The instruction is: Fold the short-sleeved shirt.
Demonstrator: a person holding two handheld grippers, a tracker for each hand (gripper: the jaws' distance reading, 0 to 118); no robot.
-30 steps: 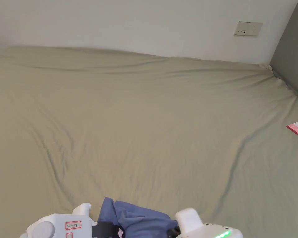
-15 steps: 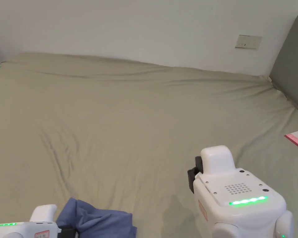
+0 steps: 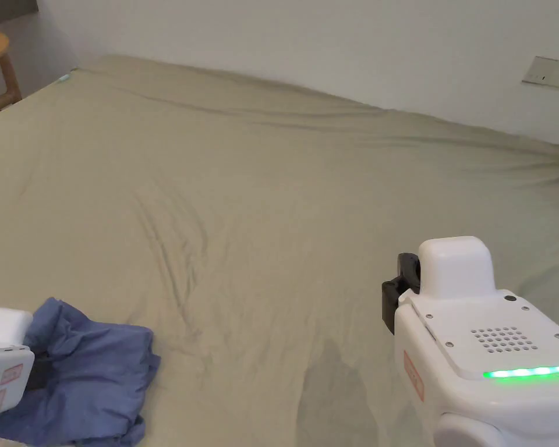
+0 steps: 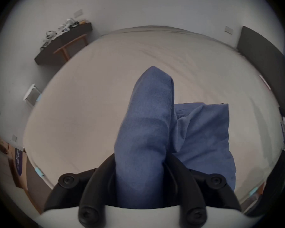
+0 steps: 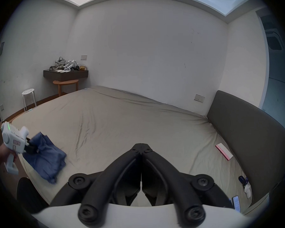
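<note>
Left gripper view: your left gripper [image 4: 139, 170] clamps the bunched shirt [image 4: 204, 132] on the bed [image 4: 89, 100]. Your right gripper [image 5: 141, 146] hangs empty, jaws closed.

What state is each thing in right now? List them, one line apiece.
Blue shirt: crumpled in a heap at the near left of the bed, one bunched fold pinched in the left tongs.
Left tongs: shut on the shirt.
Right tongs: shut, holding nothing, raised above the bed.
Bed sheet: spread out, lightly wrinkled.
Pink-edged card: lying flat near the headboard.
</note>
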